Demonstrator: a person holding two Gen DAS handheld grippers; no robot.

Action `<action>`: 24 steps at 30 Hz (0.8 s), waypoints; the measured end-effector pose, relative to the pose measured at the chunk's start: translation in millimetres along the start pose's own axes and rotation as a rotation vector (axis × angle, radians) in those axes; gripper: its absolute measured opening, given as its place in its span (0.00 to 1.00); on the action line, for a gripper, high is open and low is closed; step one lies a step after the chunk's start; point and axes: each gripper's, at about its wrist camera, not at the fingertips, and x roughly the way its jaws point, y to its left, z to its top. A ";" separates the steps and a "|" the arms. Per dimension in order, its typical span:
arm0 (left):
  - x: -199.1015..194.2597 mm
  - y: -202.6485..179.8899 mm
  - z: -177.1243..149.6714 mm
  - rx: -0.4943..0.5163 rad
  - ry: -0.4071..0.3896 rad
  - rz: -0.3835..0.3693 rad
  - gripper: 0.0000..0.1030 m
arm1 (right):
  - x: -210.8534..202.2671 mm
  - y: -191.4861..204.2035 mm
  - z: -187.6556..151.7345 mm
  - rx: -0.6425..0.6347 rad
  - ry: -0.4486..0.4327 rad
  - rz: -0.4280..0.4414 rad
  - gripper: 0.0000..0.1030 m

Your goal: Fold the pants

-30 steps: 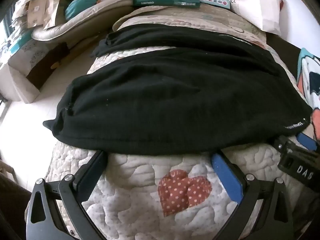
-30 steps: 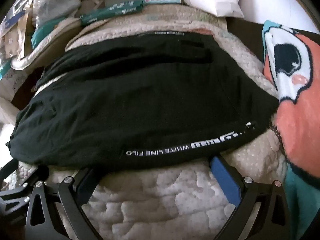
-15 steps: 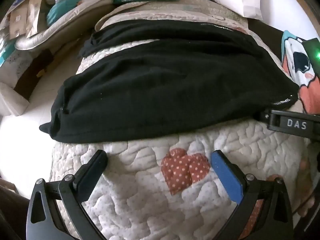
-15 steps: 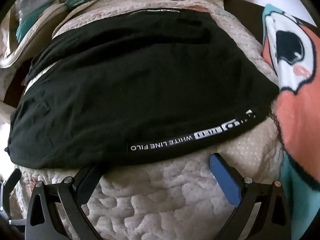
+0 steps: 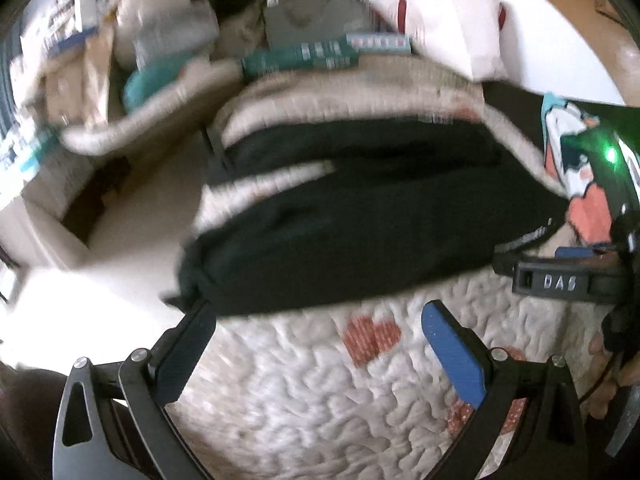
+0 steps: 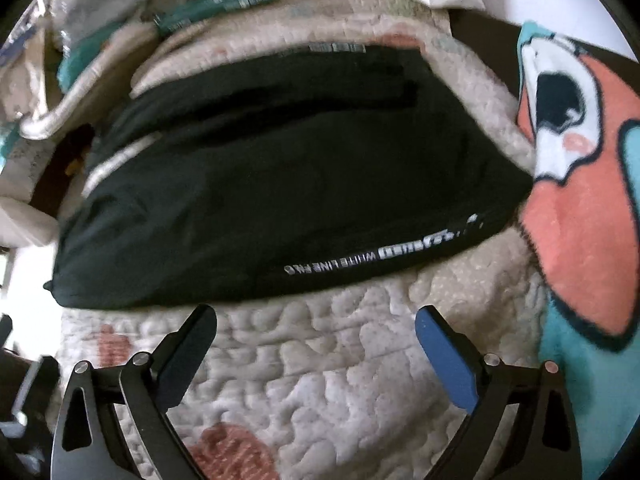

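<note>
The black pants [image 6: 288,184] lie spread flat across a quilted bed cover [image 6: 340,360], long side running left to right, with the two legs parting toward the left end, where a wedge of quilt shows between them. Their near edge carries a line of white lettering [image 6: 360,260] toward the right. The left tongs [image 5: 316,320] stand wide apart and hold nothing; their dark left finger [image 5: 188,344] comes right up to the pants' left corner, which hangs at the bed's side edge, though blur keeps me from telling whether it touches the cloth, while the blue-padded finger [image 5: 452,352] sits over bare quilt beside a red heart patch [image 5: 372,336]. The right tongs [image 6: 316,320] are also spread wide and empty, both tips over bare quilt just short of the near hem, not touching it. In the left wrist view the right tool's black body [image 5: 560,280] sits at the pants' right corner, with fingers of a hand [image 5: 604,376] at the frame's edge. Open quilt runs all along the near side of the pants. To the right, a coral and teal blanket [image 6: 580,240] lies against the pants' right end. Beyond the far edge are teal boxes [image 5: 300,58] and a white pillow [image 5: 452,36]; left of the bed is pale floor [image 5: 132,240] and blurred clutter.
</note>
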 end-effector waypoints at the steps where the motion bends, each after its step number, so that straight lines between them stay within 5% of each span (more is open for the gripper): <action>1: -11.1 2.9 10.1 0.003 -0.037 0.024 1.00 | -8.8 1.2 2.3 0.002 -0.034 0.006 0.97; 12: -99.1 23.4 105.9 -0.015 -0.283 0.079 1.00 | -104.2 1.2 57.4 -0.018 -0.343 0.084 0.97; 17: -144.8 27.6 149.6 -0.065 -0.348 0.010 1.00 | -154.7 -3.7 91.0 -0.033 -0.480 0.130 0.97; 24: -235.3 47.4 193.8 -0.114 -0.457 0.032 1.00 | -235.9 -21.8 108.8 -0.052 -0.653 0.188 0.98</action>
